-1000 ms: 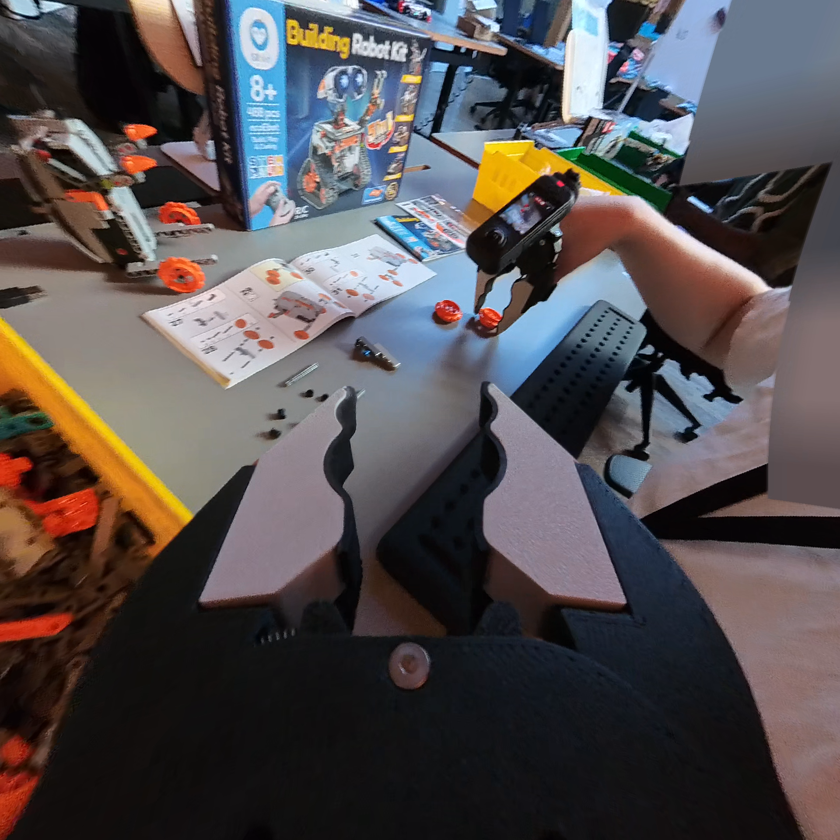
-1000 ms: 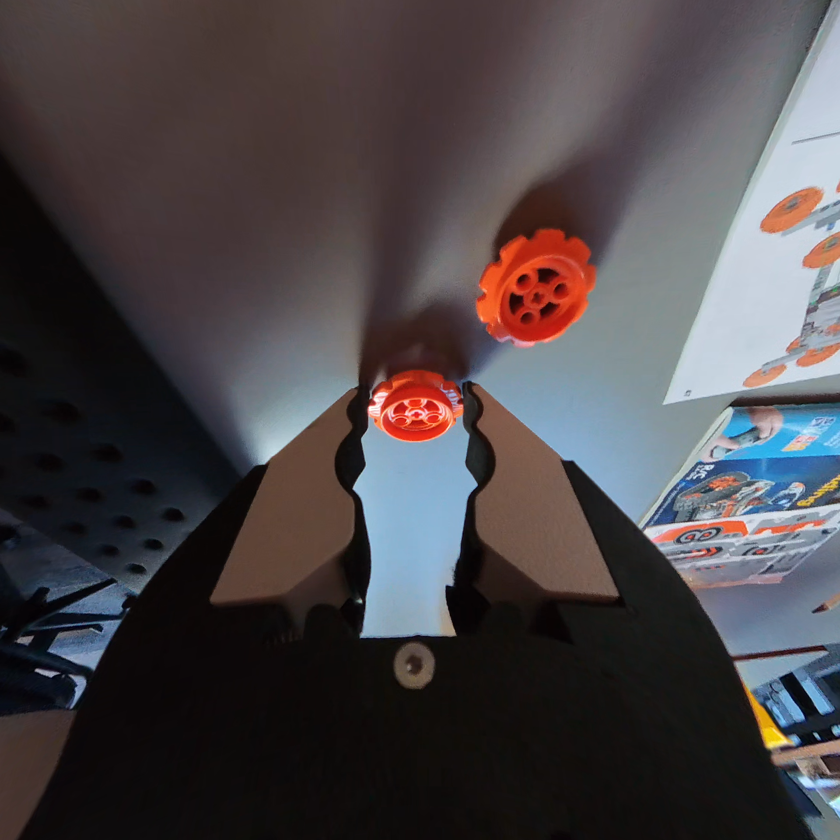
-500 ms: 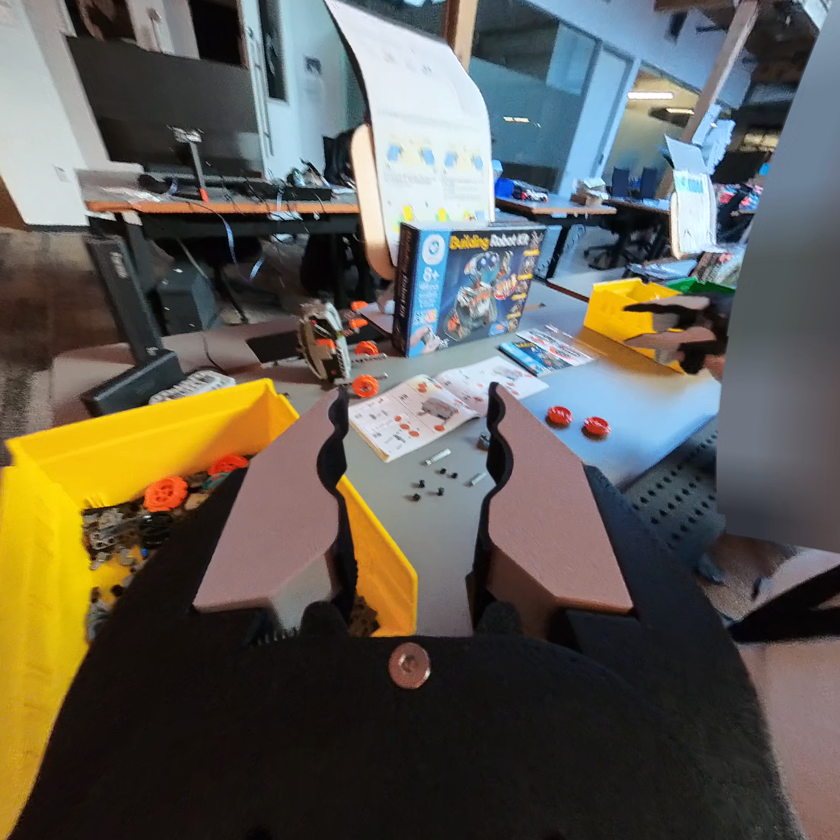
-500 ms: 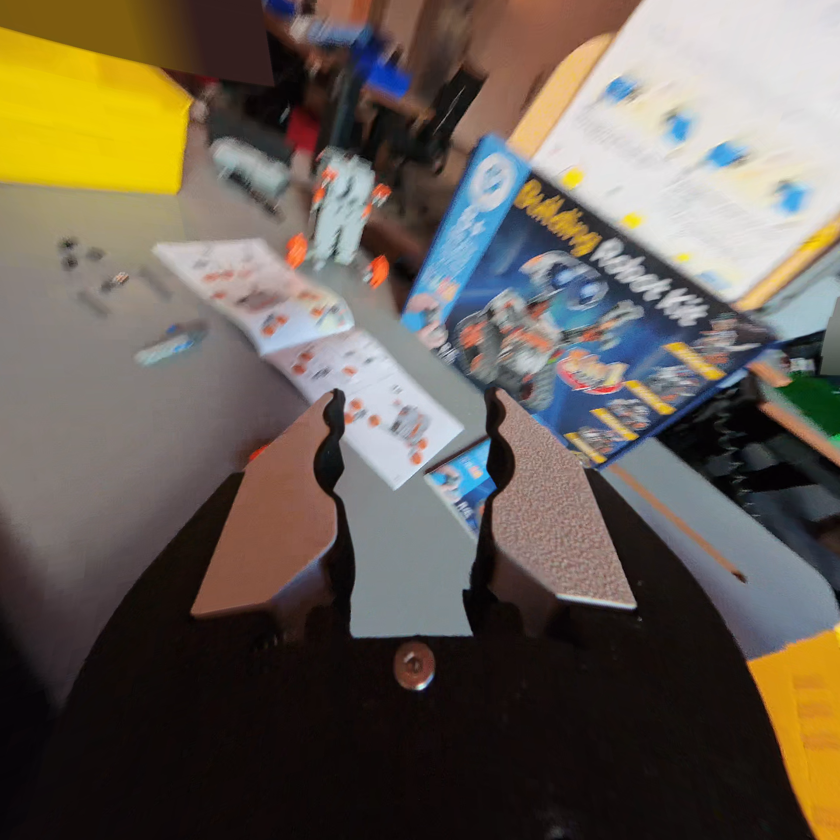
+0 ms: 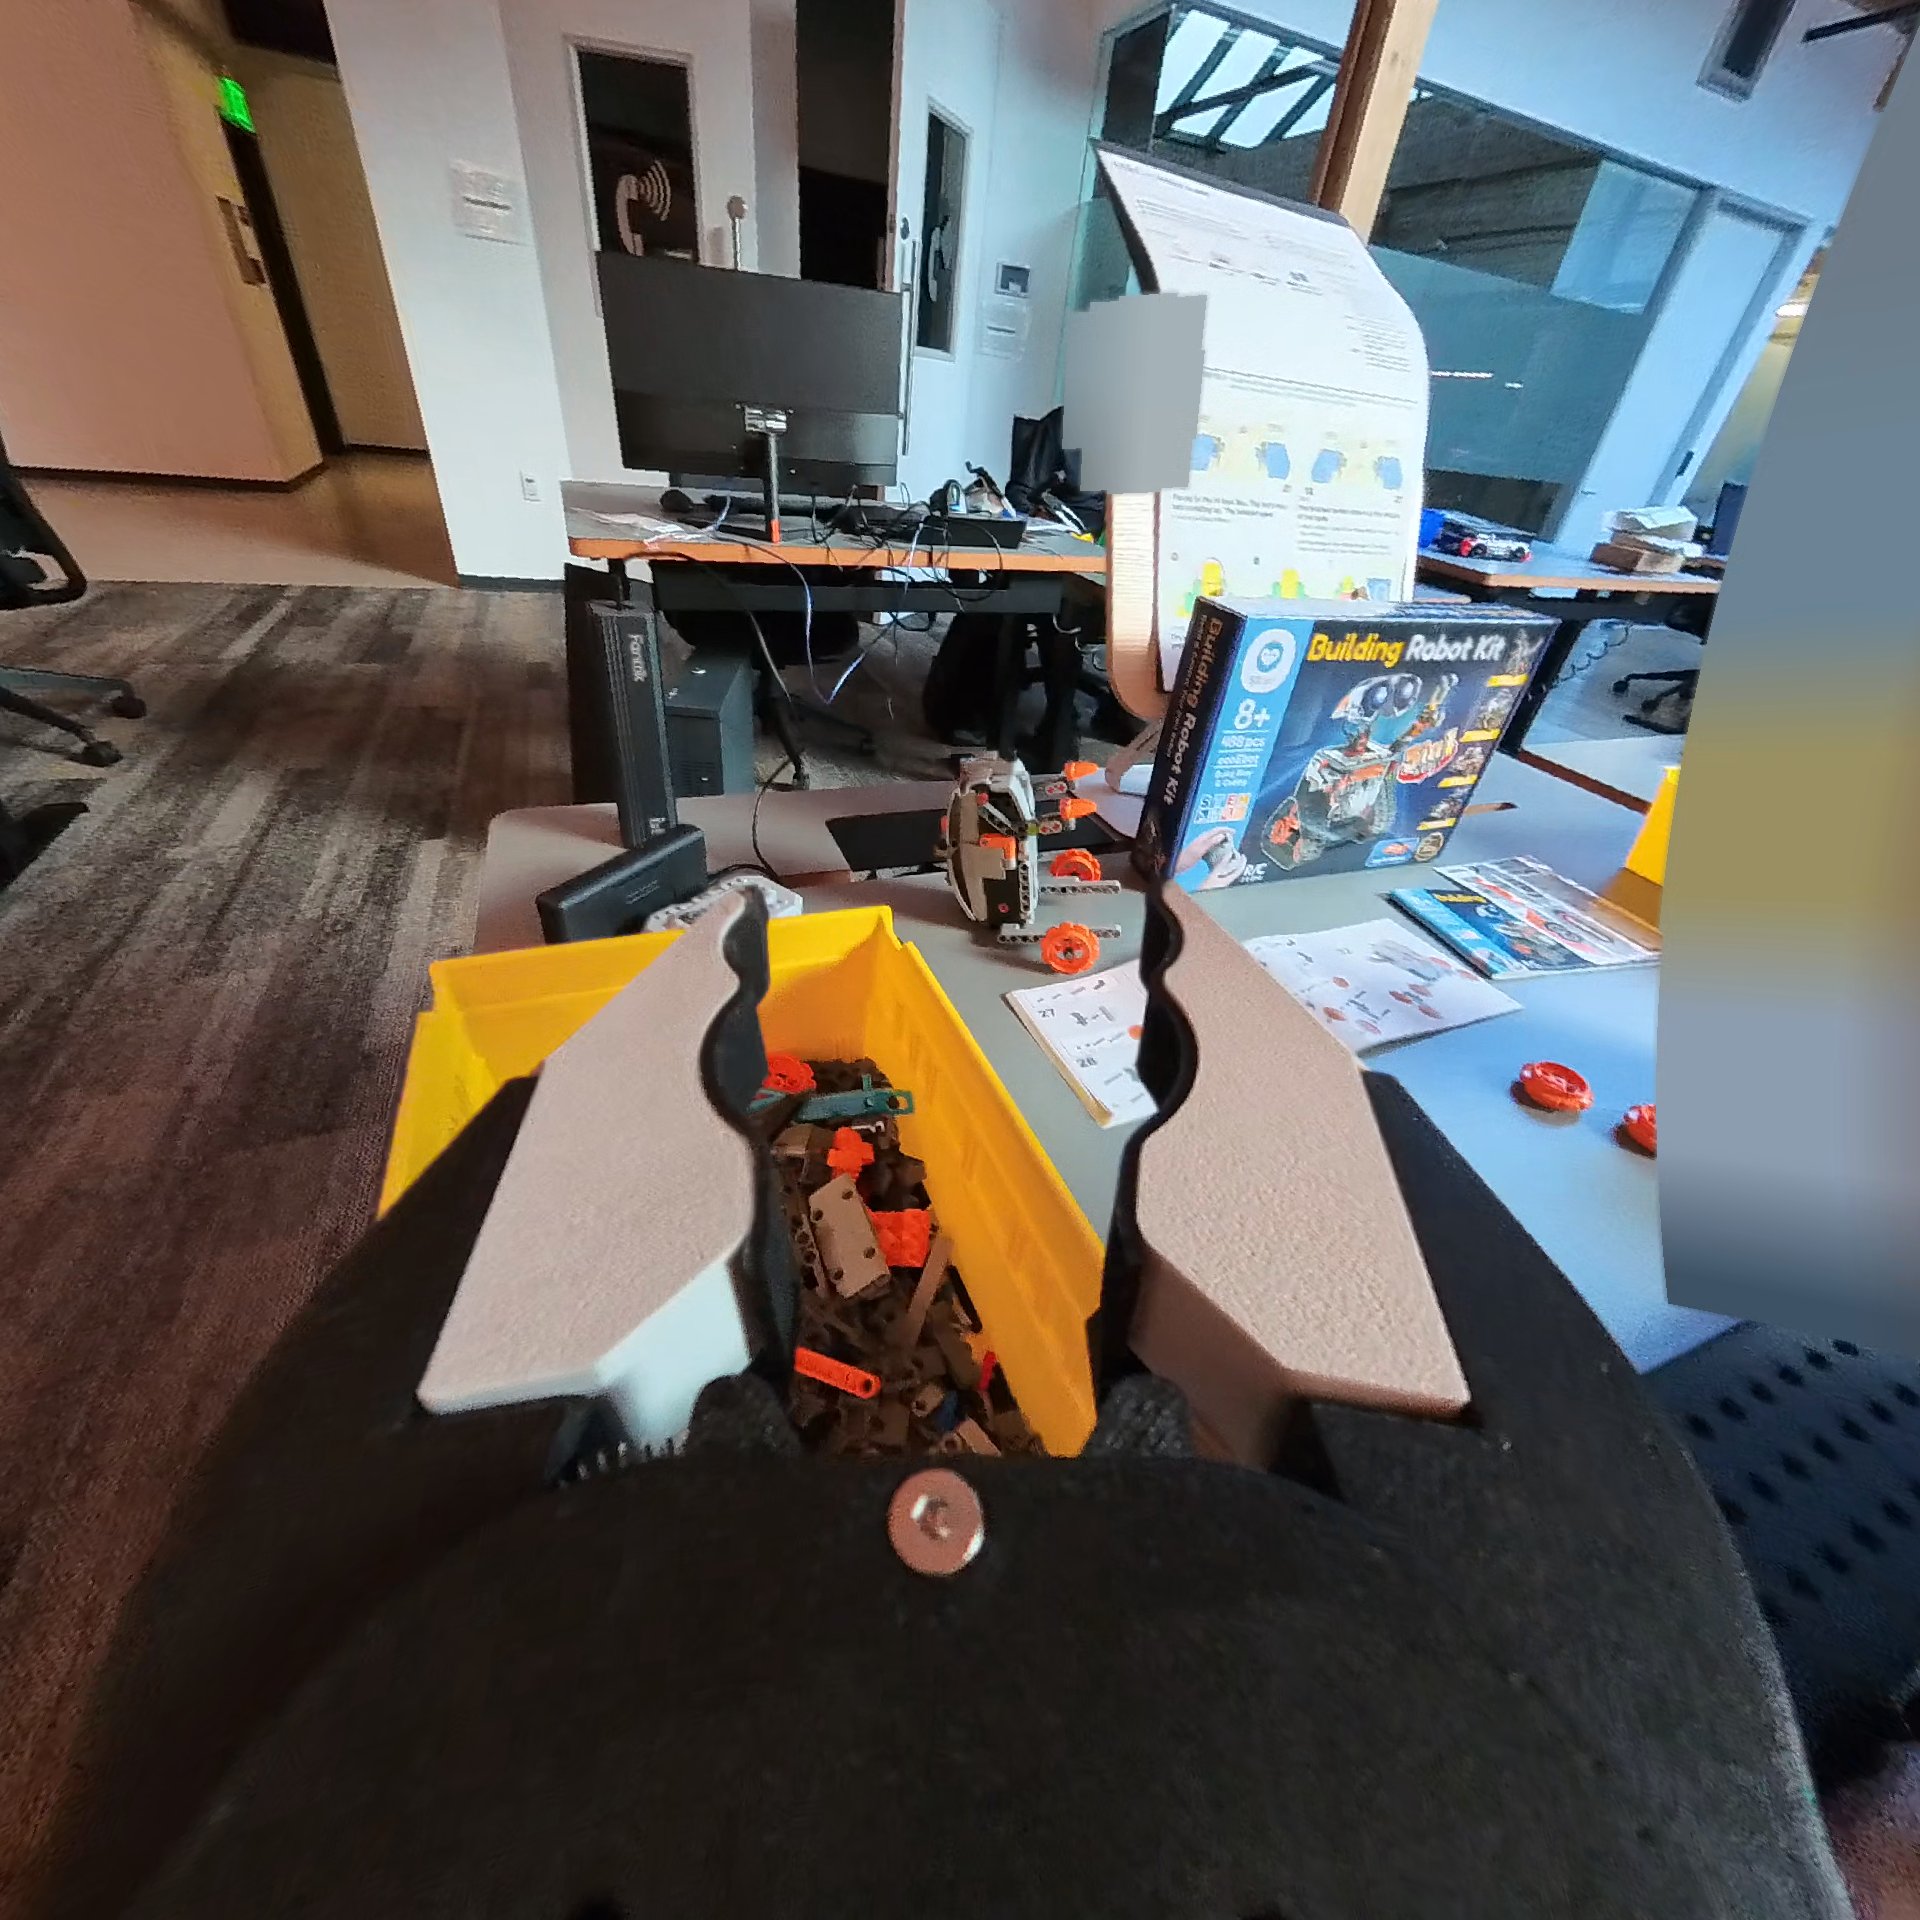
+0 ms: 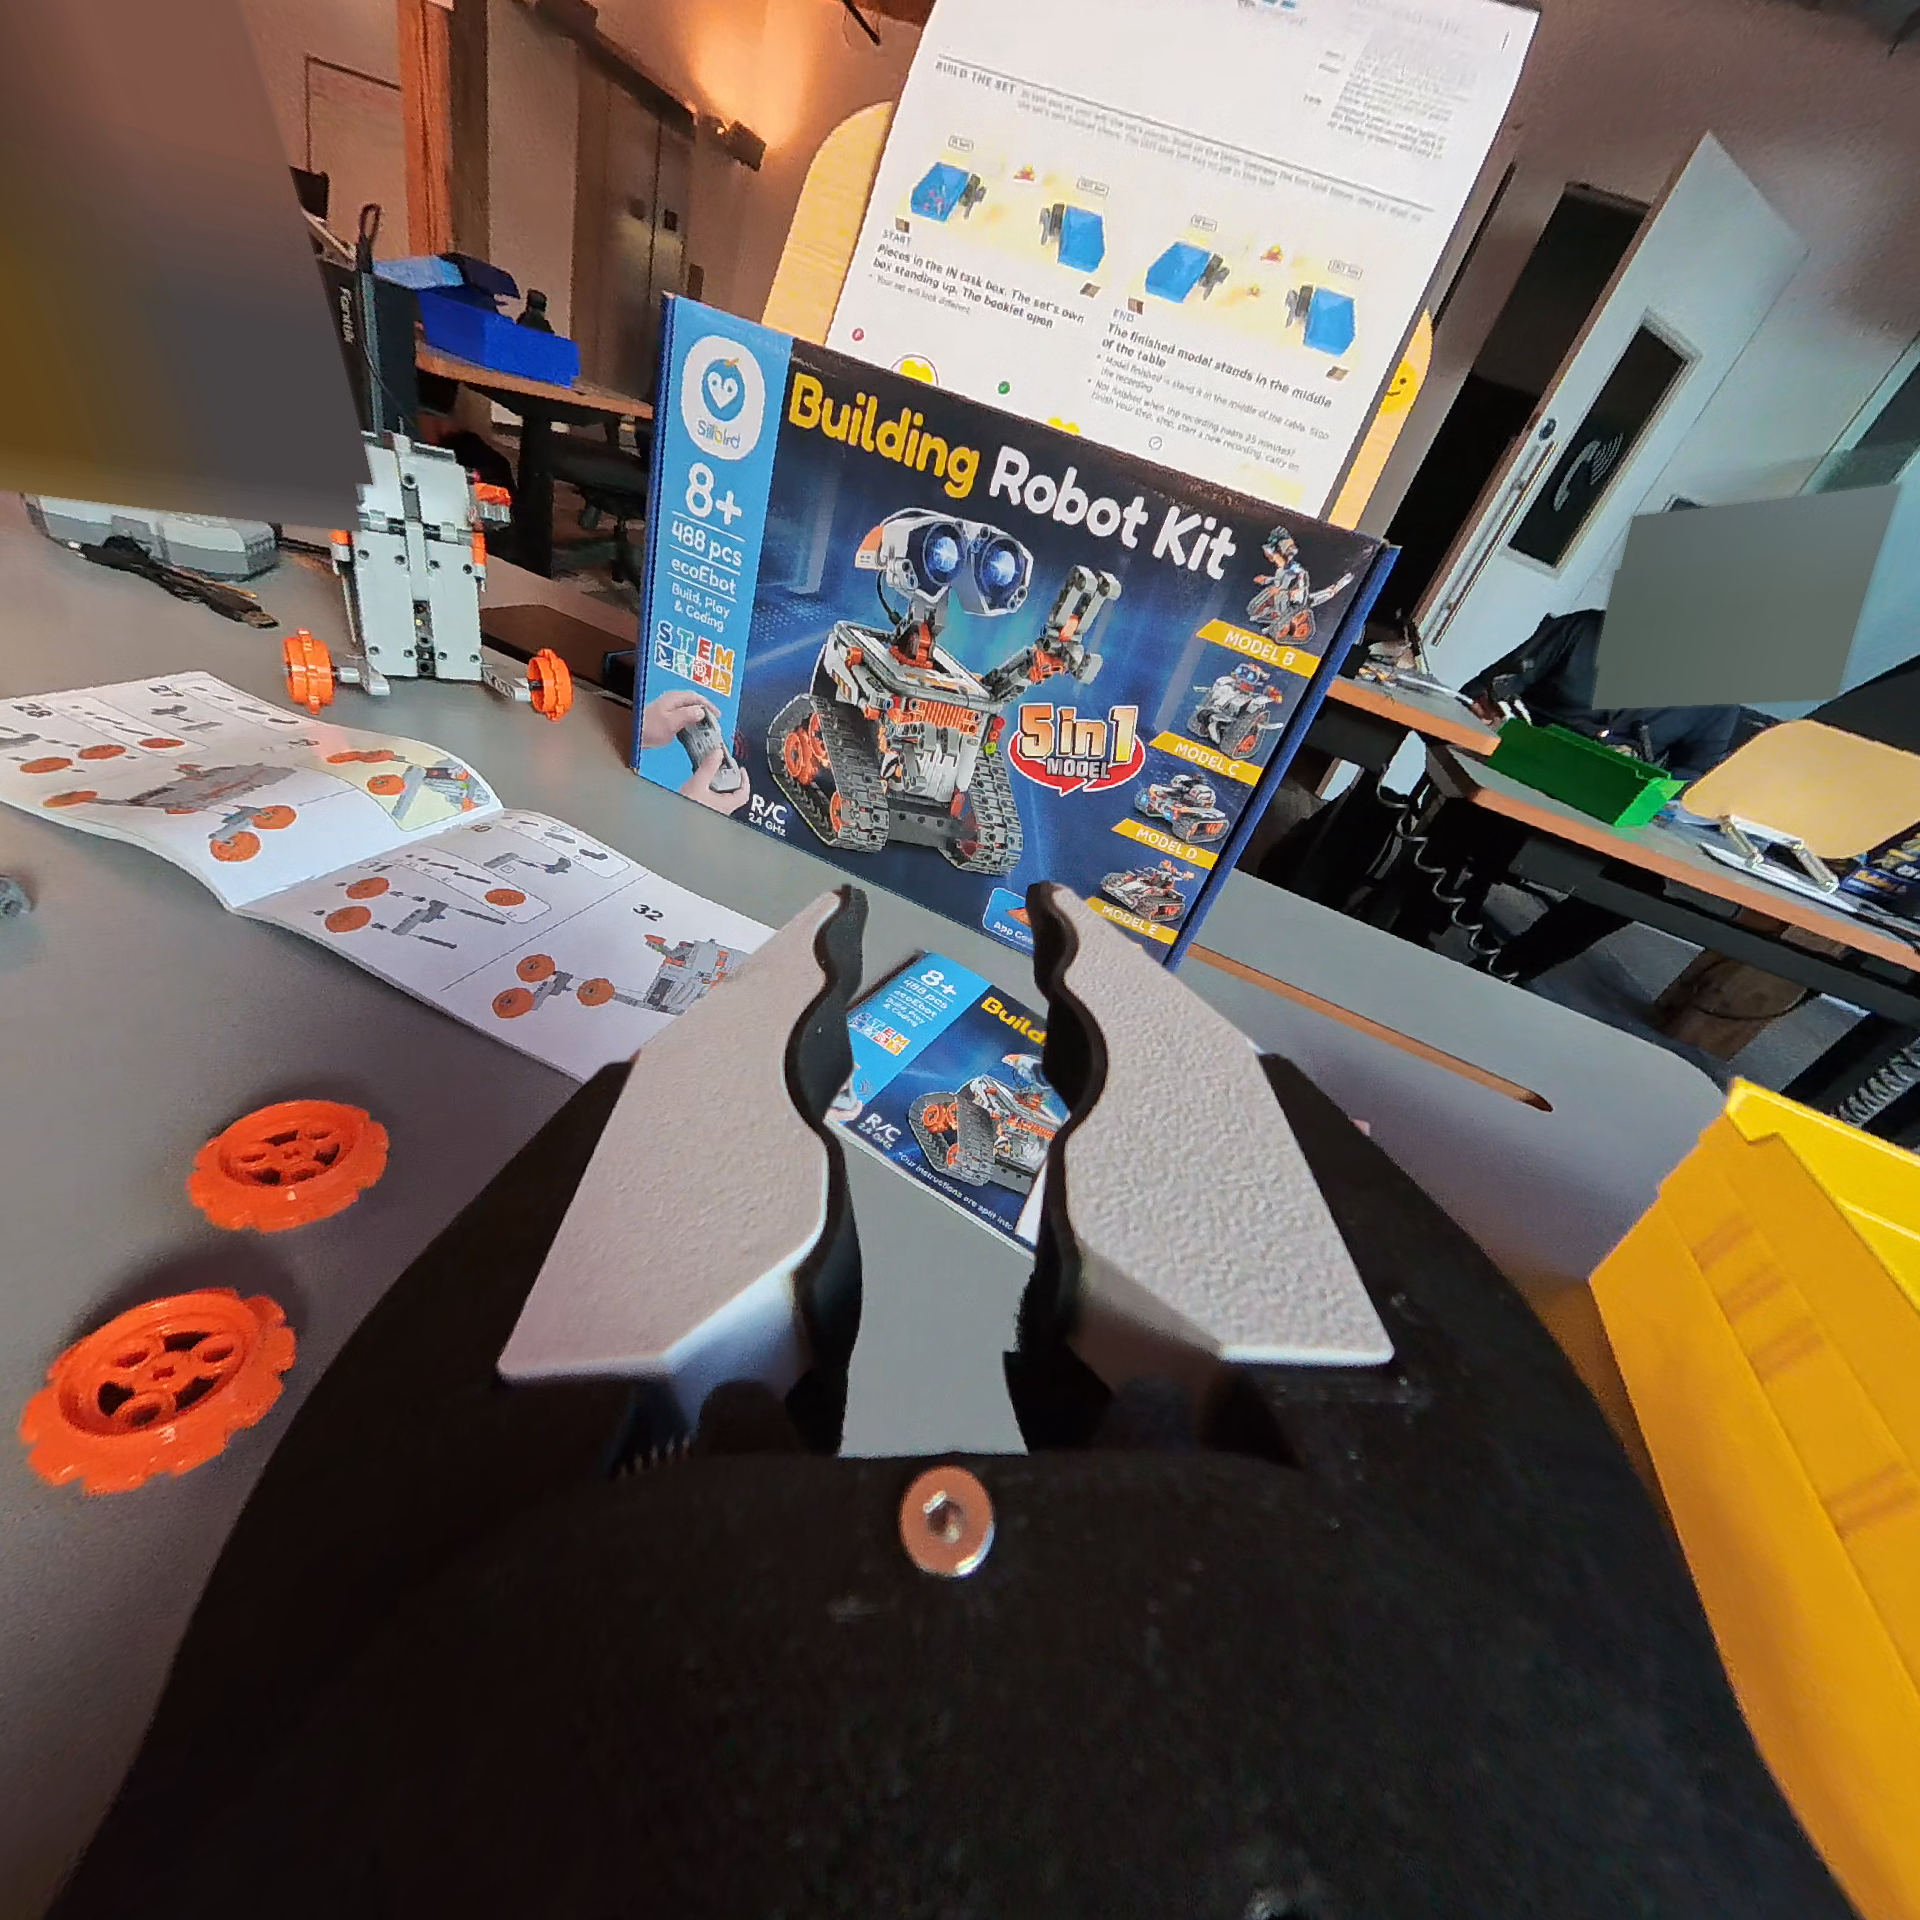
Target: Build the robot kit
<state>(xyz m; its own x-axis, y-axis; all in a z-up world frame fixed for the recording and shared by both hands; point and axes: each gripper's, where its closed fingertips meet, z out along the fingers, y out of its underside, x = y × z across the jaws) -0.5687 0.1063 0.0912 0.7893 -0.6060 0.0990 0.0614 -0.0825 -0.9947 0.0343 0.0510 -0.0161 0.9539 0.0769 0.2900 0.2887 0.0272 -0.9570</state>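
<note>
My left gripper [image 5: 951, 914] is open and empty, held above a yellow bin [image 5: 997, 1132] of loose black, grey and orange building parts at the table's left end. My right gripper [image 6: 945, 904] is open and empty above the grey table [image 6: 156, 1039], over a small blue leaflet [image 6: 956, 1101]. Two orange toothed wheels [image 6: 288, 1162] [image 6: 158, 1384] lie flat on the table to its left; they also show in the left wrist view [image 5: 1551, 1084]. A partly built grey-and-white model with orange wheels [image 6: 421, 592] stands farther back, seen in the left wrist view too [image 5: 1003, 852].
A blue kit box [image 6: 987, 644] stands upright behind an open instruction booklet [image 6: 343, 831]. A second yellow bin [image 6: 1787, 1382] sits at my right. A large printed sheet [image 6: 1164, 208] leans behind the box. A black perforated chair [image 5: 1808, 1455] is by the table edge. The grippers' ends are close to 60 cm from one another.
My right gripper let go of an orange wheel on the table, lifted and swung toward the box. My left gripper pulled back and turned left over the yellow bin.
</note>
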